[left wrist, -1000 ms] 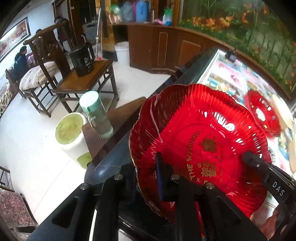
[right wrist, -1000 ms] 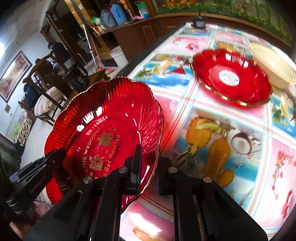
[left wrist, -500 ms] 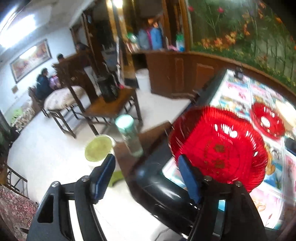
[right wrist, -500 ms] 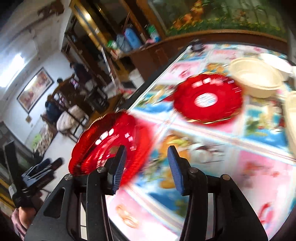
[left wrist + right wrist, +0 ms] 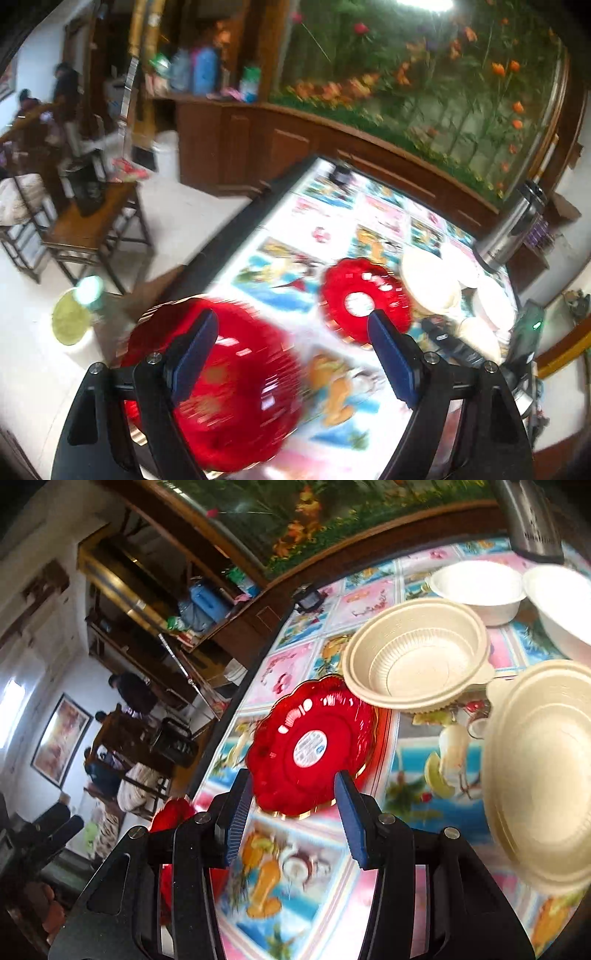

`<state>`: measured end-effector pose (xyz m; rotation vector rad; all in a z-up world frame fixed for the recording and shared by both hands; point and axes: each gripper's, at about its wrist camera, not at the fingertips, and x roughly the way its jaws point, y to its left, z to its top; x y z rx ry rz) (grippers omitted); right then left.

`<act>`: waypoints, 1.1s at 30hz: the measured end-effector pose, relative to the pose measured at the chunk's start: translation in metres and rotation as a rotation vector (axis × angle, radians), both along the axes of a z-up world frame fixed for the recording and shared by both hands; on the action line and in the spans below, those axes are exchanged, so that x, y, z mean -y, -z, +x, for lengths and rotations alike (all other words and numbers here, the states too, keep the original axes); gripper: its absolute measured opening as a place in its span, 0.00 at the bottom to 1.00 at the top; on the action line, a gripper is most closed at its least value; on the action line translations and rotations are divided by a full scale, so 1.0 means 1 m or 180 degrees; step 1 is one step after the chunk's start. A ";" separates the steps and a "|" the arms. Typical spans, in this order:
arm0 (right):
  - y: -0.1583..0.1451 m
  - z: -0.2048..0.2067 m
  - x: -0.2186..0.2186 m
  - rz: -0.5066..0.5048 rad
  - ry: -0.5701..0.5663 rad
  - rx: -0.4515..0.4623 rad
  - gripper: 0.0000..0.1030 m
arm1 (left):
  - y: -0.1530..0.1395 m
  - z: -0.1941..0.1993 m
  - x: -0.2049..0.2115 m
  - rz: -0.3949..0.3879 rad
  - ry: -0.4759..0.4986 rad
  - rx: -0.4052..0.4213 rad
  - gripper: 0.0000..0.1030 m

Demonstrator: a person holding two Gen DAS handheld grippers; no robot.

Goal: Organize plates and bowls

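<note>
Left wrist | left tongs [image 5: 291, 354] just opened, empty | red plate [image 5: 236, 398] released | right tongs [image 5: 291, 812] open

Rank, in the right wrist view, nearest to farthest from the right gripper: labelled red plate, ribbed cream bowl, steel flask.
From the right gripper:
1. Labelled red plate, directly ahead of the fingertips.
2. Ribbed cream bowl, beyond the plate, to the right.
3. Steel flask, far right corner of the table.

Both fisheye views were bright but smeared by motion; the near red plate [image 5: 221, 398] was blurred most. White glare washed out the tablecloth [image 5: 354, 229] in the left view, with highlights on the far red plate [image 5: 314, 746]. Edges bowed and darkened at the corners.
</note>
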<state>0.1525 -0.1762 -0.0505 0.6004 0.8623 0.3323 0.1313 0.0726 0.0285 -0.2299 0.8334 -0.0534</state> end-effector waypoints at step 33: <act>0.060 0.039 0.022 0.1035 0.0023 -0.0514 0.46 | 0.125 0.131 0.070 -0.0570 0.0259 -0.1330 0.80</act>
